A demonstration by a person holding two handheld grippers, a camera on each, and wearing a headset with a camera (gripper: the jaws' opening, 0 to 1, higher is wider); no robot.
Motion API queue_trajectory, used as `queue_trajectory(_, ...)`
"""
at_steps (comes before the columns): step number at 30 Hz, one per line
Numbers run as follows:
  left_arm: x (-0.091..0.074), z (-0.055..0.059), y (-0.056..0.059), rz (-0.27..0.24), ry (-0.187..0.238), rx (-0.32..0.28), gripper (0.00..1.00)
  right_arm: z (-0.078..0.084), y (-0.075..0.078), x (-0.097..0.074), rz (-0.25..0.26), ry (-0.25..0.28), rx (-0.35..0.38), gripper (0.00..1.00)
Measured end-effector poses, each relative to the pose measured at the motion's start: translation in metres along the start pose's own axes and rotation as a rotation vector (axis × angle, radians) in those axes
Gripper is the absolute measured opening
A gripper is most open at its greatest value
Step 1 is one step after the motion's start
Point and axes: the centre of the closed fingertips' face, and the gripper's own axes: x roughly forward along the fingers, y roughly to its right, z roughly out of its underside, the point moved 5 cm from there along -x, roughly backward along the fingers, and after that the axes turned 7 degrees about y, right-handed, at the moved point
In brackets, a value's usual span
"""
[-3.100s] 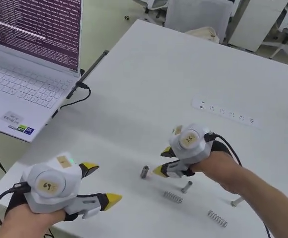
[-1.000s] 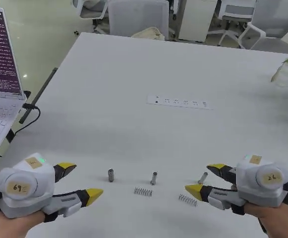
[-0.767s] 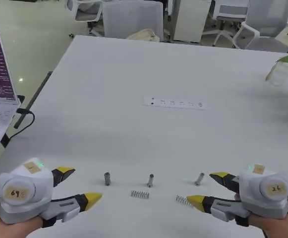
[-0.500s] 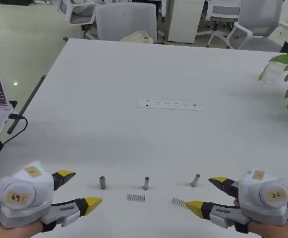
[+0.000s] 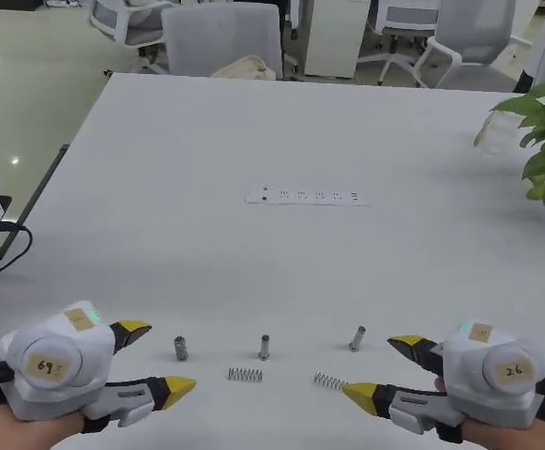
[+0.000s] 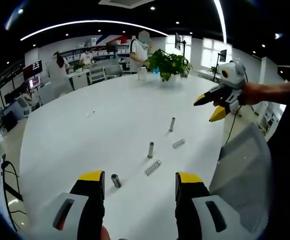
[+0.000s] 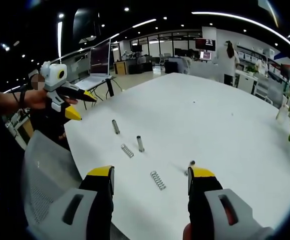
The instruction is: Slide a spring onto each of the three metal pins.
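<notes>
Jaws of the left gripper [image 5: 155,356] are spread with nothing between them, and those of the right gripper [image 5: 380,367] are spread and empty likewise. Both grippers are held low over the near edge of the table [image 5: 253,131], apart from all the parts.

Between the 2 grippers, 3 pins are stood in a row, upright or nearly so. The left pin [image 5: 180,349] looks thicker and ribbed, so a spring is judged to be seated on it already, though the coils are too small to be made out surely. The middle pin [image 5: 264,347] and the right pin [image 5: 356,337] are seen bare and smooth.

2 loose springs are laid flat just in front of the row. The first spring [image 5: 245,375] is near the middle pin. The second spring [image 5: 328,382] is between the middle and right pins, close to the right gripper's nearer jaw.

By this reading 1 of 3 is done and 2 are left. The springs appear as short, thin wire coils, judged light, apt to roll and easily squashed if pinched hard. The pins are slim grey metal.
</notes>
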Motion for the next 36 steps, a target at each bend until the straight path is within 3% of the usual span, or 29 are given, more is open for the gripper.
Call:
queue_trajectory(10, 0.039, -0.001, 0.007, 0.115, -0.062, 0.095, 0.51, 0.009, -0.005, -0.009, 0.01, -0.004, 0.018, 0.58)
queue_trajectory(19, 0.072, 0.003, 0.018, 0.199, -0.099, 0.132, 0.49, 0.013, -0.004, -0.015, 0.025, -0.01, 0.028, 0.58)
queue_trajectory(29, 0.1, 0.026, 0.022, 0.246, -0.162, 0.12, 0.46, 0.014, -0.001, -0.018, 0.036, -0.011, 0.036, 0.57)
queue_trajectory(36, 0.115, 0.043, 0.027, 0.272, -0.194, 0.08, 0.42, 0.016, -0.001, -0.019, 0.036, -0.017, 0.043, 0.57)
